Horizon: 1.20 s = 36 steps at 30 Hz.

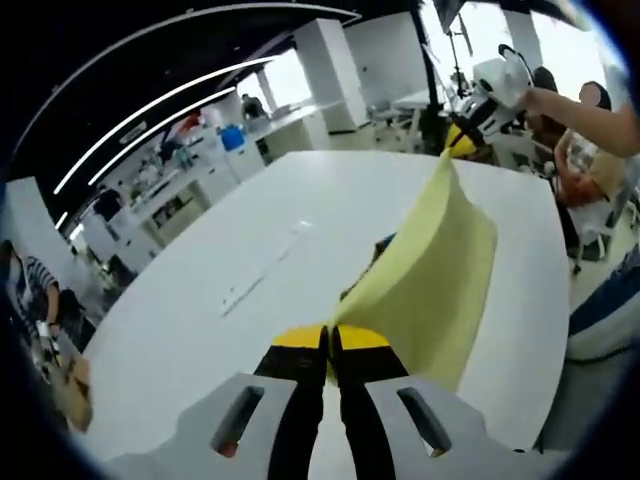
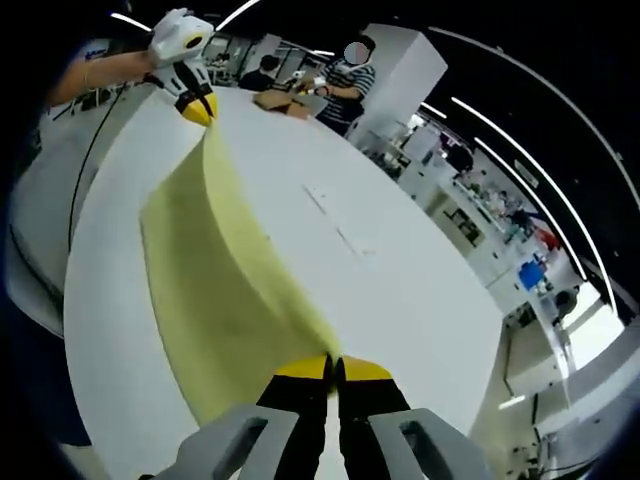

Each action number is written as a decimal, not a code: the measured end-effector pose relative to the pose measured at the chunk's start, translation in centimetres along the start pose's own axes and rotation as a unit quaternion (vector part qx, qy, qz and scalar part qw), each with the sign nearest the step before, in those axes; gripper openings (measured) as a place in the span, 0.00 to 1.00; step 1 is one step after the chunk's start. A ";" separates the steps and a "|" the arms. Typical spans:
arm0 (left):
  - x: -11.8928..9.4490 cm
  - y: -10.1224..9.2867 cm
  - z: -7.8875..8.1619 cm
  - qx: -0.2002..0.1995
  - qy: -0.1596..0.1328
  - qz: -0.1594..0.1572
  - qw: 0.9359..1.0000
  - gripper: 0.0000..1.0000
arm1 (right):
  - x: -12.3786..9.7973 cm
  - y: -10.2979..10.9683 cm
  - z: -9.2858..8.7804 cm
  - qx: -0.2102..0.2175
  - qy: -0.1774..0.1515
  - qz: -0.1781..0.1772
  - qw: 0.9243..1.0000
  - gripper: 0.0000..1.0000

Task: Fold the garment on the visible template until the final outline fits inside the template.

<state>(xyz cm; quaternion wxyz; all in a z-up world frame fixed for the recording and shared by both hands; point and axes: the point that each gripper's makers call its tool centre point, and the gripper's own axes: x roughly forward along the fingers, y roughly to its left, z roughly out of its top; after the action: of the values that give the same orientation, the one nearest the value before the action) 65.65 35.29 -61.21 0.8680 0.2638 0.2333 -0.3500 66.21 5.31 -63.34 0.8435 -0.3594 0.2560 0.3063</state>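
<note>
A pale yellow garment (image 1: 430,270) hangs stretched between both grippers above the white table (image 1: 190,310). My left gripper (image 1: 330,338) is shut on one corner of it at the bottom of the left gripper view. At the far corner the right gripper (image 1: 462,135) pinches the cloth, with a person's hand behind it. In the right gripper view the garment (image 2: 220,280) runs from my right gripper (image 2: 335,368), shut on it, up to the left gripper (image 2: 197,108). Faint pale strips (image 1: 262,268) lie on the table (image 2: 400,290) beside the cloth, also seen as strips (image 2: 338,222).
People sit at the table's far end (image 2: 335,75) by a brown box (image 2: 275,98). Another seated person (image 1: 30,295) is off the table's left edge. Benches with lab gear (image 1: 200,150) and white pillars (image 1: 330,70) stand beyond the table.
</note>
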 end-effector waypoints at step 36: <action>13.2 2.9 -8.5 -0.105 0.060 -0.012 0.993 0.01 | 13.6 0.6 -6.4 0.073 0.076 0.061 0.993 0.00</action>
<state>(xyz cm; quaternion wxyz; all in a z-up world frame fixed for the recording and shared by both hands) 74.41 35.99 -74.51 0.8711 0.1894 0.3235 -0.3174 73.74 5.28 -76.41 0.8255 -0.3028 0.3622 0.3093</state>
